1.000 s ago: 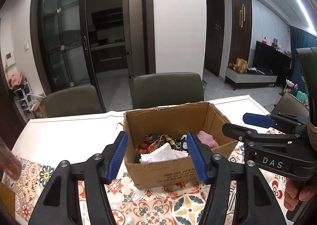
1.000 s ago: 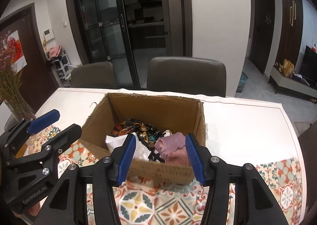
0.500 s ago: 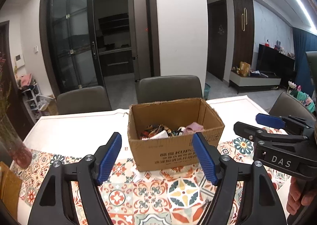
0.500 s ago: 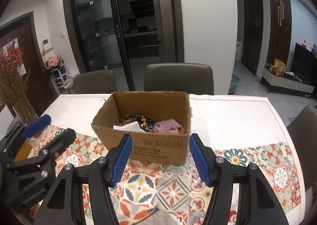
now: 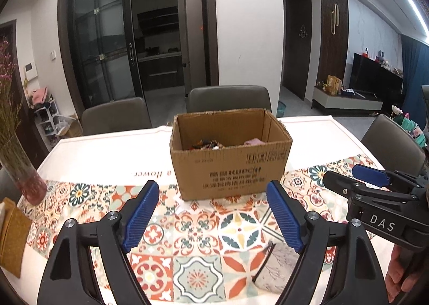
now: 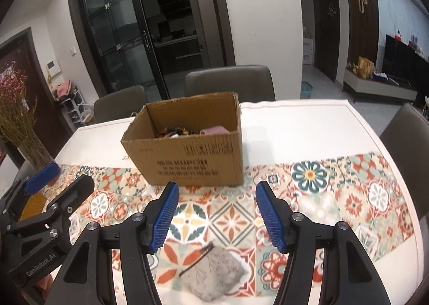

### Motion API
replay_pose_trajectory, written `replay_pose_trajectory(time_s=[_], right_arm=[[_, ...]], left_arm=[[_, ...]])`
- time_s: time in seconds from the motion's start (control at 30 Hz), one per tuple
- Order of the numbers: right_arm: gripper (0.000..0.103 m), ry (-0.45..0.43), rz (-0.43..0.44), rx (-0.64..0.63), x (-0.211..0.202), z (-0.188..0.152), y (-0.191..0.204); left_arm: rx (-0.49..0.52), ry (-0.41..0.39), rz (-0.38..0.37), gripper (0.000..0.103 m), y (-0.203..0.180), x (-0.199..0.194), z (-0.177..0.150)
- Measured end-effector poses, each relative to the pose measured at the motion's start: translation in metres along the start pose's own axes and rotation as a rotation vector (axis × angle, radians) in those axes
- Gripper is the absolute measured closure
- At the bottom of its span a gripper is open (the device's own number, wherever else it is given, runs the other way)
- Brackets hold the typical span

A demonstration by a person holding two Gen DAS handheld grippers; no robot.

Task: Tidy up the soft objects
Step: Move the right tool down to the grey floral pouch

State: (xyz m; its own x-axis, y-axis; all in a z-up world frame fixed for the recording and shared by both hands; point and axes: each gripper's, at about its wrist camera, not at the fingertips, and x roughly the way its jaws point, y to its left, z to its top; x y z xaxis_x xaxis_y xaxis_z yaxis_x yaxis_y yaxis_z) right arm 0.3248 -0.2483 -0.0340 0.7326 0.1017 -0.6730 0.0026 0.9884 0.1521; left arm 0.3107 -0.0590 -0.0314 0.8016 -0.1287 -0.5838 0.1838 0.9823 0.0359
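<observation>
An open cardboard box stands on the table. Inside it lie a pink cloth and dark patterned fabric. A grey drawstring pouch lies on the patterned runner on the near side of the box. My left gripper hovers short of the box, jaws opening, nothing between them. My right gripper is open and empty, above and just behind the pouch.
A glass vase of dried flowers stands at the table's left. A mustard cloth lies at the near left edge. Grey chairs line the far side, with another chair at the right.
Both grippers have drawn back from over the box toward the near side of the table. The left jaws have spread wider. The grey pouch has come into view below them.
</observation>
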Motion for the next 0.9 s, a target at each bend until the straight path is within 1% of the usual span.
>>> replay_pose_trajectory(time_s=[0.2,0.4,0.57,0.7,0.9], right_arm=[[0.042,0.024,-0.01,0.001,-0.002,-0.018,-0.001],[0.042,0.066,-0.016,-0.003,0.003,-0.037,-0.004],[0.042,0.094,-0.021,-0.005,0.008,-0.05,-0.007],[0.042,0.136,-0.022,0.008,0.016,-0.062,-0.011],[0.042,0.195,-0.033,0.019,0.029,-0.079,-0.017]], left_arm=[[-0.001,0.045,0.016,0.018,-0.004,-0.003,-0.019],[-0.002,0.099,0.032,0.016,-0.007,0.0,-0.038],[-0.014,0.15,0.03,0.016,-0.01,0.005,-0.054],[-0.034,0.197,0.024,0.016,-0.011,0.012,-0.064],[-0.033,0.249,0.038,0.016,-0.015,0.023,-0.079]])
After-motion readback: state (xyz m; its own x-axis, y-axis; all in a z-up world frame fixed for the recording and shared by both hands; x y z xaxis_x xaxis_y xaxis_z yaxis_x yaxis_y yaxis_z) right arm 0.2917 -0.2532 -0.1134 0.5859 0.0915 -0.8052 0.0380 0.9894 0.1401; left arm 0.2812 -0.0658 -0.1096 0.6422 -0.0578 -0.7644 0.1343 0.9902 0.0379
